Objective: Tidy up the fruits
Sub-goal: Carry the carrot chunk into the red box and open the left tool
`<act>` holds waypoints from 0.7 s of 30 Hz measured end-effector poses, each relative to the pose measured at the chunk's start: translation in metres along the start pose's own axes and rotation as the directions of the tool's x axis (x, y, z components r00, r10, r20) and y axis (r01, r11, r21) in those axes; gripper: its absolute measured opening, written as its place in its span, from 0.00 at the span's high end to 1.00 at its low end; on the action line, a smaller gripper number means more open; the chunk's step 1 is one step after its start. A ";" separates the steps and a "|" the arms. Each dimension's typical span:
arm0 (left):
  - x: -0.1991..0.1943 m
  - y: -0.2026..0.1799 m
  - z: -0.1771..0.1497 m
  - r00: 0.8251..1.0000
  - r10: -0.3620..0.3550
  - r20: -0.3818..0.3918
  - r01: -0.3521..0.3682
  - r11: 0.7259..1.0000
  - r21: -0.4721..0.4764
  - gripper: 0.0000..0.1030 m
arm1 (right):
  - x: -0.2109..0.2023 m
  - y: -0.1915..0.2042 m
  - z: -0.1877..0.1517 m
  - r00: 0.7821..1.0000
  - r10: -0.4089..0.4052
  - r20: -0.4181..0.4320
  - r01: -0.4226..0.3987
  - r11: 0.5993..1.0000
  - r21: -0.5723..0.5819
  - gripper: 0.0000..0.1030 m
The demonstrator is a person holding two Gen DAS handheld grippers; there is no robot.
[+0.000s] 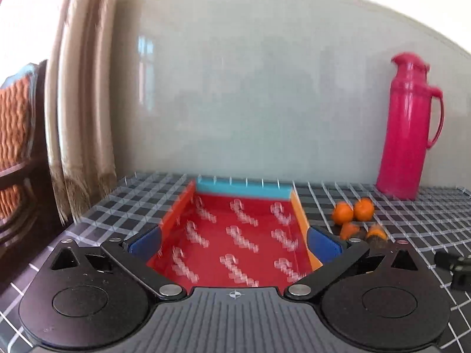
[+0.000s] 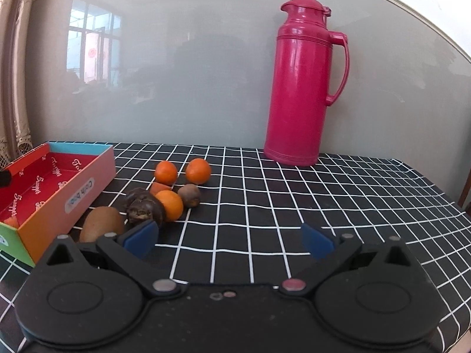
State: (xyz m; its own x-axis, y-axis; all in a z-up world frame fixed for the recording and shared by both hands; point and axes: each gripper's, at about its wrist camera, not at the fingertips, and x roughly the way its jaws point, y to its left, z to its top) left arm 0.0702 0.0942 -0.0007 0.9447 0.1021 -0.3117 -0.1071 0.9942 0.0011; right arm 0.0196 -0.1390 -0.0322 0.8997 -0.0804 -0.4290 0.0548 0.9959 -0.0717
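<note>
An open cardboard box (image 1: 244, 188) with a red printed inside lies on the checked tablecloth; in the right wrist view the box (image 2: 88, 182) is at the left, with an orange piece (image 2: 11, 222) in its near corner. My left gripper (image 1: 235, 242) is open and empty, its blue pads over the box's near end. Right of the box lies a cluster of fruit: two oranges (image 2: 166, 172), (image 2: 198, 170), a third orange (image 2: 170, 204), a carrot piece (image 2: 159, 187), a kiwi (image 2: 101, 226) and dark brown fruits (image 2: 144, 207), (image 2: 190, 194). My right gripper (image 2: 229, 239) is open and empty, just right of the cluster.
A tall pink thermos jug (image 2: 300, 85) stands at the back against the grey wall. A curtain (image 1: 79, 88) and a chair (image 1: 17, 153) are past the table's left edge. Bare checked cloth (image 2: 323, 206) spreads to the right.
</note>
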 end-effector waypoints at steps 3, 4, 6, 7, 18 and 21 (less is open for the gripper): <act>-0.006 0.003 -0.001 1.000 -0.008 0.027 0.008 1.000 -0.021 0.00 | -0.003 0.001 0.000 1.000 0.017 0.015 -0.017 1.000 -0.010 0.00; -0.006 0.005 -0.002 1.000 -0.015 0.028 0.017 0.999 -0.042 0.00 | -0.005 0.001 0.000 1.000 0.020 0.022 -0.020 1.000 -0.015 0.00; -0.008 0.009 -0.003 1.000 -0.006 0.030 0.009 0.997 -0.083 0.00 | -0.008 0.001 0.000 0.998 0.043 0.037 -0.042 0.999 -0.016 0.00; -0.010 0.011 -0.003 0.999 -0.007 0.040 0.011 0.995 -0.097 0.00 | -0.009 0.002 0.001 0.998 0.051 0.043 -0.050 0.999 -0.015 0.00; -0.036 0.026 -0.010 0.993 0.030 0.112 -0.012 0.987 -0.157 0.00 | -0.012 0.020 0.001 0.993 0.111 0.050 -0.108 0.993 -0.057 0.00; -0.036 0.021 -0.010 0.994 0.038 0.098 -0.027 0.994 -0.110 0.00 | -0.009 0.028 0.002 0.987 0.158 0.029 -0.155 0.985 -0.070 0.00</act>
State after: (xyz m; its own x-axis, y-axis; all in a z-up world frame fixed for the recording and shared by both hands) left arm 0.0306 0.1109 0.0011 0.9657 0.1425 -0.2171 -0.1662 0.9815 -0.0952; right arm 0.0138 -0.1107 -0.0290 0.9092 0.0788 -0.4088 -0.1159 0.9910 -0.0668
